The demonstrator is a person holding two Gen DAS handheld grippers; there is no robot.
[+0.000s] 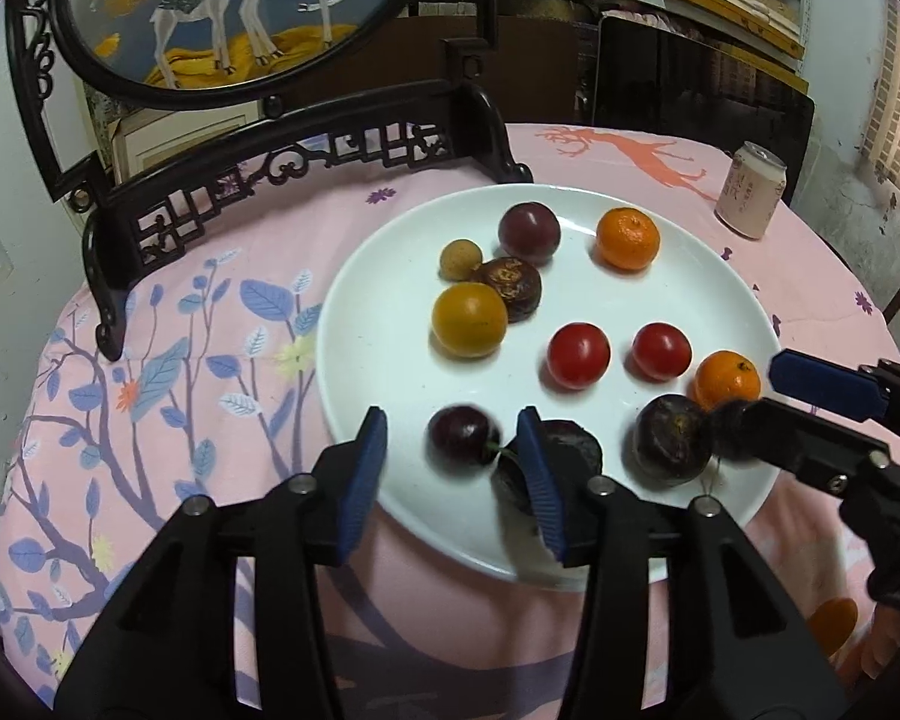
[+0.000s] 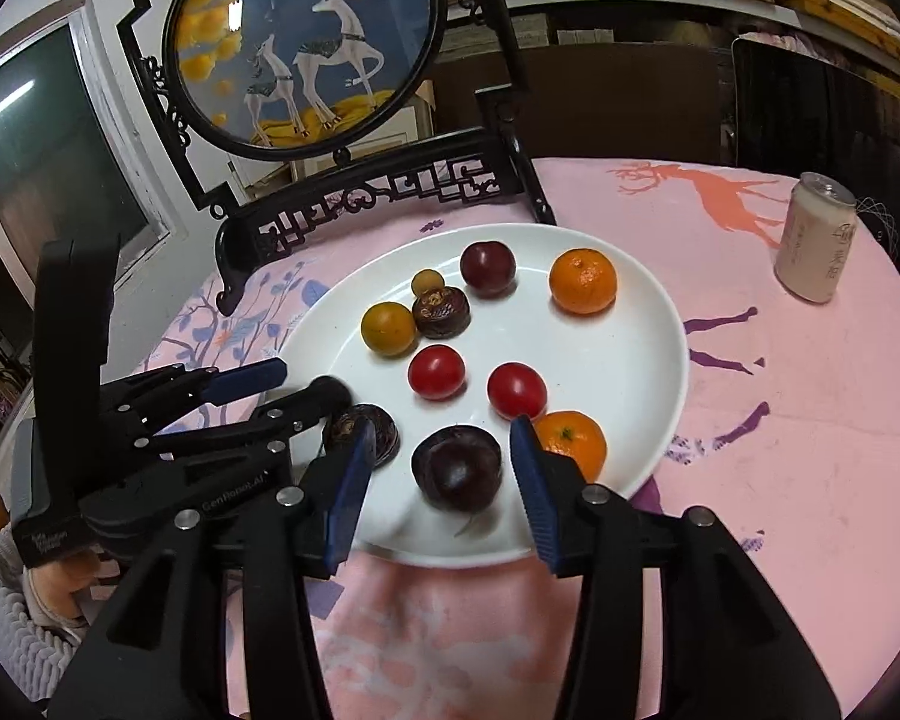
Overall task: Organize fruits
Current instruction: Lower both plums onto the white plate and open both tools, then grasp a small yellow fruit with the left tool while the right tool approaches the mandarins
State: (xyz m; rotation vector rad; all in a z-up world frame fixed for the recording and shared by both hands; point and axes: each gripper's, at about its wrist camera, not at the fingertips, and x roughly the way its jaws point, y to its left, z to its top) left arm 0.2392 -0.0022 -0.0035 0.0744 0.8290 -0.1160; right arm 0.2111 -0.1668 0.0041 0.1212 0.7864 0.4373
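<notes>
A white plate [image 1: 390, 276] on the pink cloth holds several fruits: two mandarins, two red tomatoes, a yellow tomato [image 1: 469, 319], a purple plum and some dark ones. My left gripper [image 1: 452, 426] is open at the plate's near edge. A dark cherry [image 1: 463, 435] lies between its blue pads with a gap on each side. A dark fruit [image 1: 576, 447] sits just behind its right finger. My right gripper [image 2: 443, 426] is open around a dark plum [image 2: 457, 468] without touching it. A mandarin [image 2: 573, 441] lies just outside its right finger.
A carved black stand with a round deer picture [image 1: 222, 12] rises behind the plate [image 2: 630, 360]. A drink can [image 1: 750, 192] stands at the far right of the table. A hand in a grey knit sleeve [image 2: 18, 612] holds the left gripper [image 2: 310, 379].
</notes>
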